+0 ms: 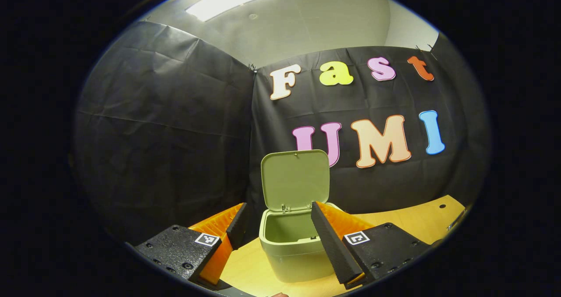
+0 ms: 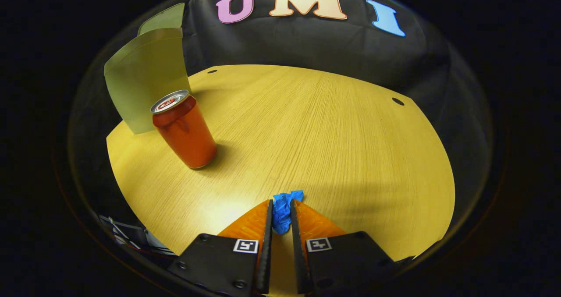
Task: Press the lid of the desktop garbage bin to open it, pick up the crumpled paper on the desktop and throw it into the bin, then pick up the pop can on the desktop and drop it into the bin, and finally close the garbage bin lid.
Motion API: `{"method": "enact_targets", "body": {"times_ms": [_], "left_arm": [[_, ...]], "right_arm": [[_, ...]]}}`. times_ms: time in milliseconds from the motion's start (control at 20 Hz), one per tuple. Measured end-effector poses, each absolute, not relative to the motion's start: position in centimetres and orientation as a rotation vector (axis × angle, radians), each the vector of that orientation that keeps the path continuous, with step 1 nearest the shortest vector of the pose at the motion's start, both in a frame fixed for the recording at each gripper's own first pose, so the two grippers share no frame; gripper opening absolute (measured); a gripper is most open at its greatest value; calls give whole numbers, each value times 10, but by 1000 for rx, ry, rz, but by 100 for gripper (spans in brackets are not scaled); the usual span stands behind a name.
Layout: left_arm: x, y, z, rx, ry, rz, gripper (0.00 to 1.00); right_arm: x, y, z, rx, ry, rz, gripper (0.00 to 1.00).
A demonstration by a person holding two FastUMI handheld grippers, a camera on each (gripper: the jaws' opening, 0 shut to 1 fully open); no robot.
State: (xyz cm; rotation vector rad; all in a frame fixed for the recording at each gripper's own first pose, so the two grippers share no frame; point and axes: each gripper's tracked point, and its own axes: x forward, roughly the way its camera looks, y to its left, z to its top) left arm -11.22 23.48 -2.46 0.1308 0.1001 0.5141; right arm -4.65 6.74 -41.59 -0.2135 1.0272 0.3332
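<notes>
A pale wood tabletop point(image 2: 333, 126) runs back to a black cloth wall point(image 1: 166, 126). Nearest, in the right gripper view, the right tongs point(image 2: 281, 216) are drawn almost together on the paper point(image 2: 283, 209), a small crumpled blue wad pinched between both fingers, its top poking out beyond the tips; whether it has left the tabletop I cannot tell. In the left gripper view the left tongs point(image 1: 276, 222) stand wide apart and hold nothing, framing the bin point(image 1: 291, 244) between the fingers. The step in hand looks like carrying the paper to the bin: keep the squeeze steady, since a loose wad can slip, lift it clear of the wood, swing wide of the can point(image 2: 184, 128), and let go only once it is over the mouth, below the raised lid point(image 1: 296, 178). The can, red with a silver top, stands upright just in front of the bin's pale green wall, easy to knock over. The bin is a squat green box, its lid tipped up at the back on its hinge, the inside looking empty.
</notes>
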Motion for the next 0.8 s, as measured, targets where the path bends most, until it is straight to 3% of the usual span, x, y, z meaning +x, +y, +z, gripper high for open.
{"method": "enact_targets", "body": {"times_ms": [450,800], "left_arm": [[-112,241,-31,104,103,501,88],[-127,258,-41,91,125,505,88]], "right_arm": [[12,108,-314,-134,771,345,25],[58,180,-212,-97,541,437,25]]}}
